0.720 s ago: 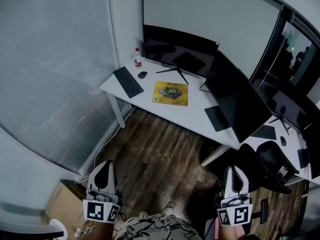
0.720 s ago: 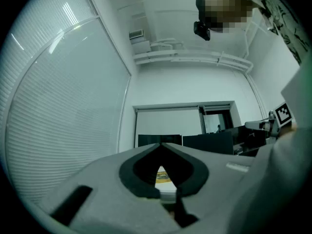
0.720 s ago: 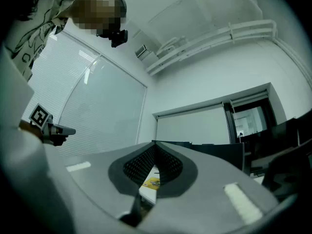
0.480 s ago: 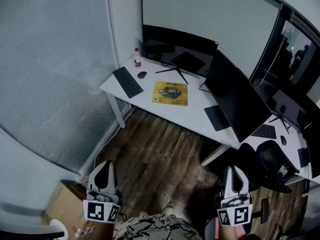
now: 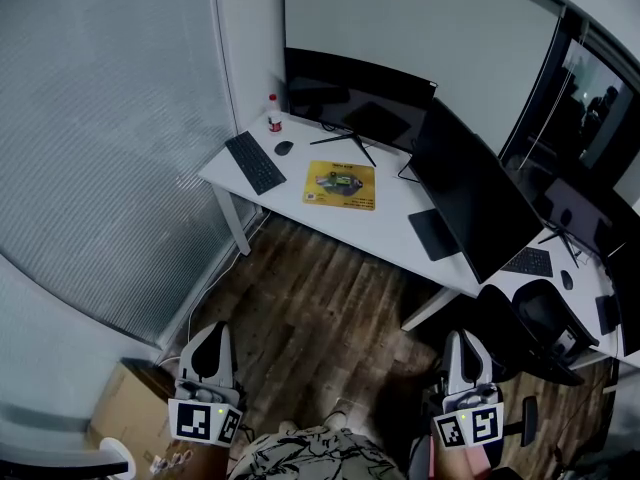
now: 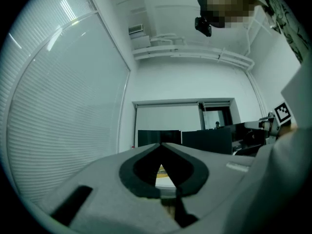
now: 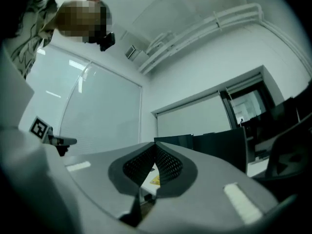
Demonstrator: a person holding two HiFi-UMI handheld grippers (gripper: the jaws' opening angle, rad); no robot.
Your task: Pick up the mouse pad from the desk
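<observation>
The yellow mouse pad (image 5: 340, 185) lies flat on the white desk (image 5: 392, 226), between a keyboard and a monitor stand. Both grippers hang low near my body, far from the desk, over the wooden floor. My left gripper (image 5: 213, 332) is shut and empty, its tips touching. My right gripper (image 5: 456, 339) is also shut with nothing in it. In the left gripper view a sliver of the mouse pad (image 6: 161, 170) shows through the gap behind the closed tips (image 6: 161, 144). The right gripper view shows the mouse pad (image 7: 155, 180) the same way below its tips (image 7: 156, 145).
On the desk are a black keyboard (image 5: 256, 163), a mouse (image 5: 285, 148), a red-capped bottle (image 5: 273, 120), two dark monitors (image 5: 355, 90) (image 5: 468, 193) and a dark pad (image 5: 433, 235). A cardboard box (image 5: 125, 408) sits at lower left, an office chair (image 5: 540, 323) at right.
The right gripper has tilted a little, so its view of the room has shifted. The left gripper and the desk items stay where they were.
</observation>
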